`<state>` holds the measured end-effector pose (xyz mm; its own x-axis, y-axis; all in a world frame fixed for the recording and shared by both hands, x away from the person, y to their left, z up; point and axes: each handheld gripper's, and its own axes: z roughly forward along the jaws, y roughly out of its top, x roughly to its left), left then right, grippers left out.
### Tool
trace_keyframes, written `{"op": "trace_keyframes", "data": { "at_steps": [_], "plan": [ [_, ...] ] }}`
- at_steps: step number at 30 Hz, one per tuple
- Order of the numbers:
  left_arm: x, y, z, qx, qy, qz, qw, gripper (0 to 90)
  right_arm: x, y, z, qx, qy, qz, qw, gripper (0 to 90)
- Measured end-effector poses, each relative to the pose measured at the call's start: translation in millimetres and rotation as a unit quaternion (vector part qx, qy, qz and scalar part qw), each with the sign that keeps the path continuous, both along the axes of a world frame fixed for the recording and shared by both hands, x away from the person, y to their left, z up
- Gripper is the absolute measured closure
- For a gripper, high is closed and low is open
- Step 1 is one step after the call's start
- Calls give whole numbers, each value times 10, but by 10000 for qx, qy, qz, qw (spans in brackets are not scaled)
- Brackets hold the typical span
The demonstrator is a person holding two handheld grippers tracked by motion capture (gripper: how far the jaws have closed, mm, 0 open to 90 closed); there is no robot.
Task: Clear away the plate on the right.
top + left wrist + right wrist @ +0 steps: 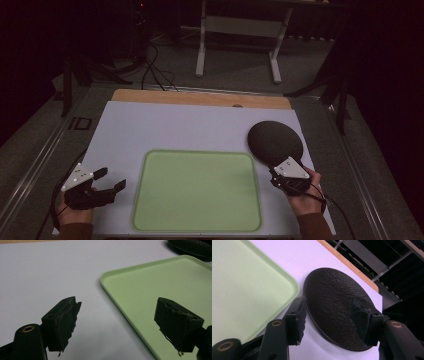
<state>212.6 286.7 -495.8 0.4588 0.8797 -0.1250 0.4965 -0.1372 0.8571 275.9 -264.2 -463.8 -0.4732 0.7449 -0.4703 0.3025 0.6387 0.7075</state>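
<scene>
**Right gripper over a black plate at the table's right edge**

My right gripper (281,176) sits near the right edge of the table (175,125), held in a hand that comes in from the near edge. Its jaws stand partly apart, and I see nothing pressed between them. In the right gripper view, the plate (332,305) lies just beyond and below the jaws: one jaw is over the bare strip between plate and tray, the other over the plate's far side. I cannot tell whether either jaw touches it.

The plate (275,141) is round, dark and rough-textured. It rests flat on the pale table top, near the right edge, just beside the tray's far right corner.

The tray (196,192) is light green, rectangular with rounded corners and a low rim. It lies in the middle of the table towards the near edge.

My left gripper (106,182) is by the near left corner, beside the tray's left side. Its jaws stand wide with nothing between them; in the left gripper view, one jaw hangs over the bare table and the other over the tray (150,295).
</scene>
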Motion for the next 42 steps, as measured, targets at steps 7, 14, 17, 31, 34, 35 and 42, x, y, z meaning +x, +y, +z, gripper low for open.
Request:
{"op": "trace_keyframes", "data": {
  "at_steps": [7,14,17,31,34,35,42],
  "plan": [
    [0,1,0,-10,4,1,10000,186,71,50,19,-95,-21,40,9999,425],
    [3,3,-1,-12,6,-4,10000,186,132,93,38,-140,-9,62,9999,416],
    [3,3,-3,-16,11,-1,10000,186,143,97,37,-152,-5,64,9999,415],
    [4,10,-4,-33,18,15,10000,186,327,153,-84,-685,93,64,9976,418],
    [3,10,-3,-32,17,16,10000,186,352,169,-121,-820,120,68,9965,424],
    [3,10,-3,-32,17,16,10000,187,352,169,-121,-820,120,68,9965,424],
    [4,11,-4,-41,24,15,10000,187,398,251,-219,-1084,172,140,9939,442]
  ]
}}
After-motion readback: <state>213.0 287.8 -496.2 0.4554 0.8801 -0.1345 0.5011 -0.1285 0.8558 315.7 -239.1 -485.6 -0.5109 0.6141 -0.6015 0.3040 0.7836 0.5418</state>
